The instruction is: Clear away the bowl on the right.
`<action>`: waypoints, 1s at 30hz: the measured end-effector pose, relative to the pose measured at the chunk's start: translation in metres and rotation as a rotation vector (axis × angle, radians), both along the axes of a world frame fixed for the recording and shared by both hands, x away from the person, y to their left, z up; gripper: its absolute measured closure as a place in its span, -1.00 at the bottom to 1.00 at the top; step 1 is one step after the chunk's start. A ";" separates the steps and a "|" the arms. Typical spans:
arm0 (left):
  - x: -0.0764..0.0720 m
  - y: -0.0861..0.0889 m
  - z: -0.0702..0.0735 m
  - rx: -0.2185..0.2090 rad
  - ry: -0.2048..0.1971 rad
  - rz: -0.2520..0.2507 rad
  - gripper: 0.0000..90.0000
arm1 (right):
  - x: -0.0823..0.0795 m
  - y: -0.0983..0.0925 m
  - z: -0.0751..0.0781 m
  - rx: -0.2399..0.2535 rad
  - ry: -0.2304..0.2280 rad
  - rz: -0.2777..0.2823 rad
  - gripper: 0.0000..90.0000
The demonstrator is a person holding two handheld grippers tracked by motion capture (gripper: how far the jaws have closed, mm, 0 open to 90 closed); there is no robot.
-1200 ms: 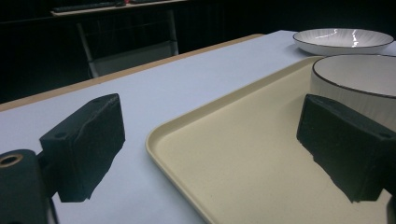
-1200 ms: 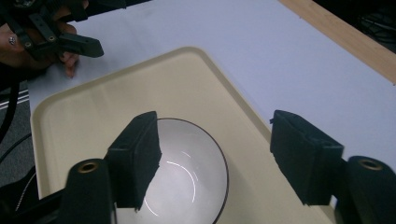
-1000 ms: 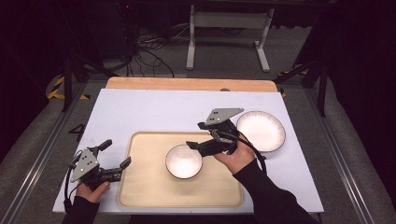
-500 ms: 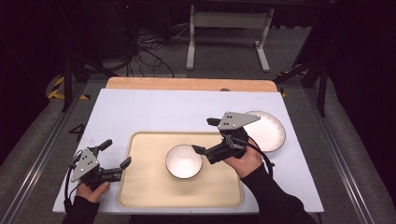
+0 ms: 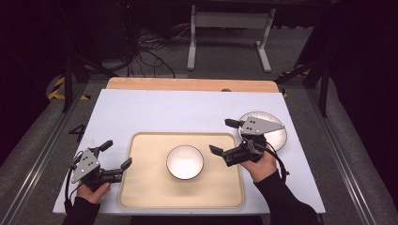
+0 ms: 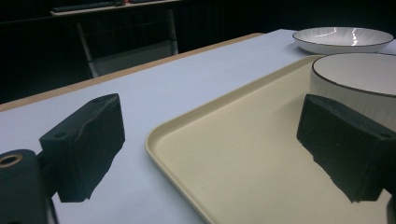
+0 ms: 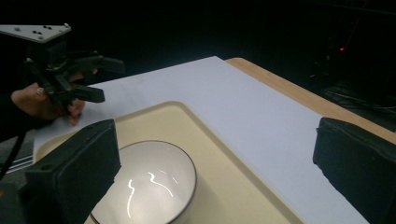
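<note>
Glossy round white bowl (image 5: 185,161) on smooth beige tray (image 5: 141,187); right tool (image 5: 224,137) released wide, just opened, nothing between; left tool (image 5: 115,153) released.

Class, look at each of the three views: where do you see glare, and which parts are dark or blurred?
High view: the white table is evenly lit, the floor around it dark. Right gripper view: squiggly glare streaks inside the bowl; the near jaws are soft. Left gripper view: a bright glint on the plate, a black background, blurred near jaws.
</note>
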State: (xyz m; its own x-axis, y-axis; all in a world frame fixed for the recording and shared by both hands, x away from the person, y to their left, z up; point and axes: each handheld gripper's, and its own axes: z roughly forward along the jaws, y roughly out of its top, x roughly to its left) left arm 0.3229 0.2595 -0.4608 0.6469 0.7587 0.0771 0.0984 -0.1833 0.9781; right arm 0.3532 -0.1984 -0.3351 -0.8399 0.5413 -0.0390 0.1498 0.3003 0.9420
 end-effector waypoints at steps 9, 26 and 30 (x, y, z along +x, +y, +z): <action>0.000 0.000 0.000 0.001 0.001 0.000 -0.82 | -0.004 -0.027 -0.011 -0.004 -0.021 -0.070 -0.99; 0.000 0.000 0.000 0.000 0.002 0.001 -0.82 | -0.011 -0.087 -0.074 0.047 -0.035 -0.200 -1.00; 0.000 0.000 0.000 0.000 0.000 -0.002 -0.82 | -0.015 -0.096 -0.091 0.043 -0.077 -0.218 -1.00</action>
